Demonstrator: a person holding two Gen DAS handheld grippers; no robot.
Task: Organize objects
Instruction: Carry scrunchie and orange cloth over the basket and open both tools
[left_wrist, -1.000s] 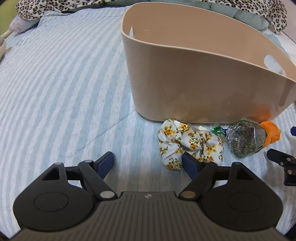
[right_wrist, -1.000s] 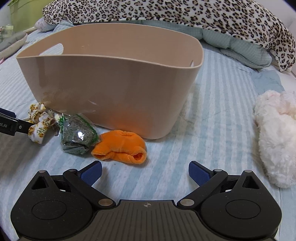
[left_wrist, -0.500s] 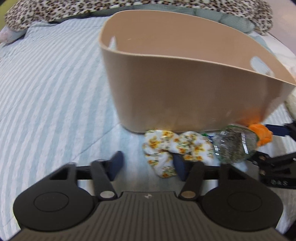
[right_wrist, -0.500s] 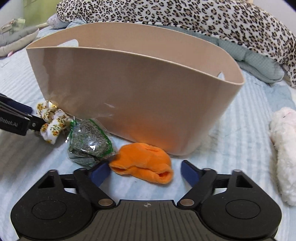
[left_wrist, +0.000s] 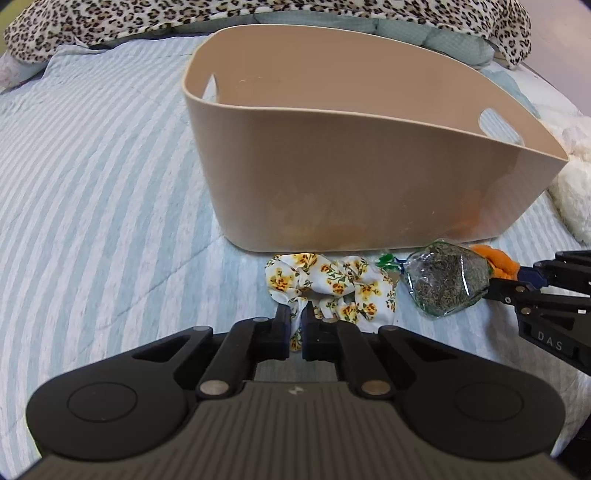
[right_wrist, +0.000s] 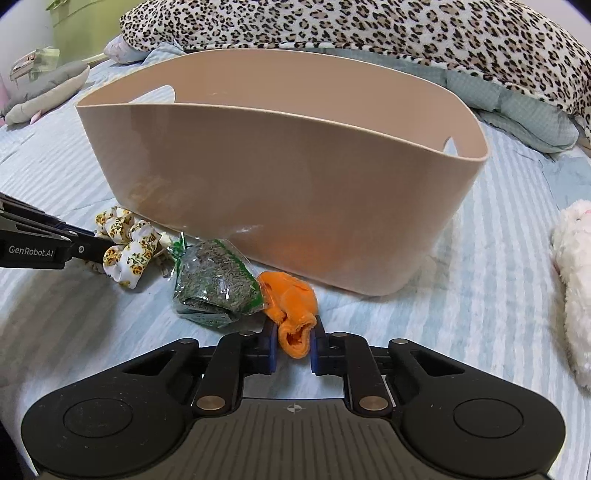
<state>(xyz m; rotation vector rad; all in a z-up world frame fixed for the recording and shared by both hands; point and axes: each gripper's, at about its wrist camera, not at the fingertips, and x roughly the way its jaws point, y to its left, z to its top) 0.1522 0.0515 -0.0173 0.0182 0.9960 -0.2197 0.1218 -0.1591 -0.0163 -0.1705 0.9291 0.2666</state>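
A beige plastic basket (left_wrist: 369, 177) stands on the striped bed, also in the right wrist view (right_wrist: 280, 192). In front of it lie a floral scrunchie (left_wrist: 332, 284), a clear bag of dried herbs (left_wrist: 443, 284) and an orange cloth toy (right_wrist: 291, 302). My left gripper (left_wrist: 293, 328) is shut on the near edge of the floral scrunchie, which also shows in the right wrist view (right_wrist: 129, 251). My right gripper (right_wrist: 293, 343) is shut on the near end of the orange cloth toy, which also shows in the left wrist view (left_wrist: 496, 258). The herb bag (right_wrist: 214, 288) lies between them.
A leopard-print blanket (right_wrist: 369, 33) and a teal quilt (right_wrist: 517, 110) lie behind the basket. A white plush toy (right_wrist: 576, 280) lies at the right. A grey cushion (right_wrist: 44, 92) is at the far left. Striped bedding (left_wrist: 92, 184) stretches left of the basket.
Both grippers moved forward onto the objects and went from open to shut: the left on the scrunchie, the right on the orange toy.
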